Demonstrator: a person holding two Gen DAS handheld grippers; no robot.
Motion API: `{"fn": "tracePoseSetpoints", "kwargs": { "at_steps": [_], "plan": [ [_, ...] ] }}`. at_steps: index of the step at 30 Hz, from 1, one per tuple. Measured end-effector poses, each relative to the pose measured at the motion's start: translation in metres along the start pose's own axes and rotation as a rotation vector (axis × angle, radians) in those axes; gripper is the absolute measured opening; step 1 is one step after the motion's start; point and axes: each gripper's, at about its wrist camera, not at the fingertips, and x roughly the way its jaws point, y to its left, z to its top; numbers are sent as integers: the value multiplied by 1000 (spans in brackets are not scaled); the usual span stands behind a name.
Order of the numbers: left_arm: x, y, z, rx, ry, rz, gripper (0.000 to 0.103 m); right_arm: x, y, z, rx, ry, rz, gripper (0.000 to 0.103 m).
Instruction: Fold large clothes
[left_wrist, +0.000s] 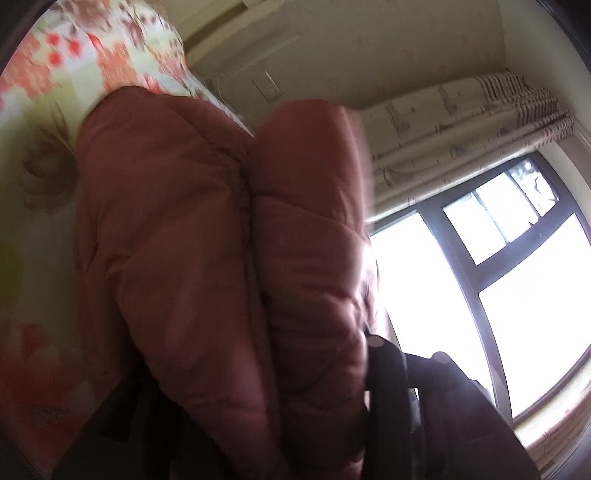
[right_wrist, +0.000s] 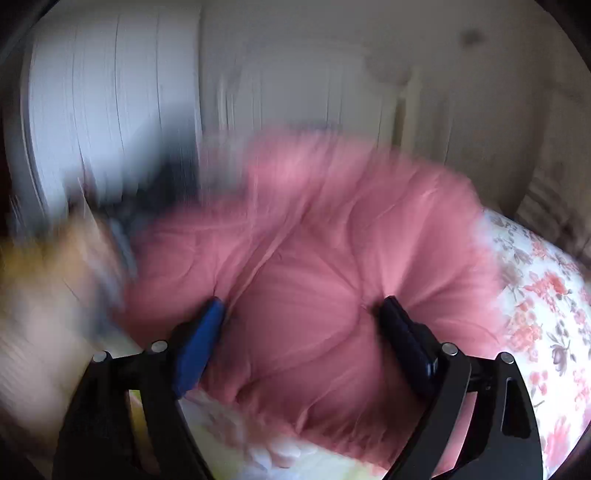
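Note:
A large pink quilted puffer jacket (left_wrist: 207, 236) fills the left wrist view, bunched into two thick padded folds. It runs down between the fingers of my left gripper (left_wrist: 258, 435), which looks shut on it; the fingers are mostly hidden by fabric. In the right wrist view the same jacket (right_wrist: 332, 266) lies heaped on the floral bed sheet (right_wrist: 546, 295). My right gripper (right_wrist: 301, 314) stands wide open, its blue pads (right_wrist: 199, 343) pressed against a puffy fold between them. This view is motion-blurred.
The floral sheet (left_wrist: 74, 66) lies behind the jacket. A window (left_wrist: 517, 295) with a striped curtain (left_wrist: 480, 122) is at the right. A white wardrobe or wall panel (right_wrist: 110, 110) stands behind the bed. A blurred tan shape (right_wrist: 44, 277) is at the left.

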Motion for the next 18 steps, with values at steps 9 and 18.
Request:
{"fn": "tracePoseSetpoints", "kwargs": {
  "at_steps": [9, 18],
  "plan": [
    [-84, -133, 13, 253, -293, 175, 64, 6, 12, 1, -38, -1, -55, 88],
    [-9, -157, 14, 410, -165, 336, 65, 6, 10, 4, -34, -1, -50, 89]
  ]
}}
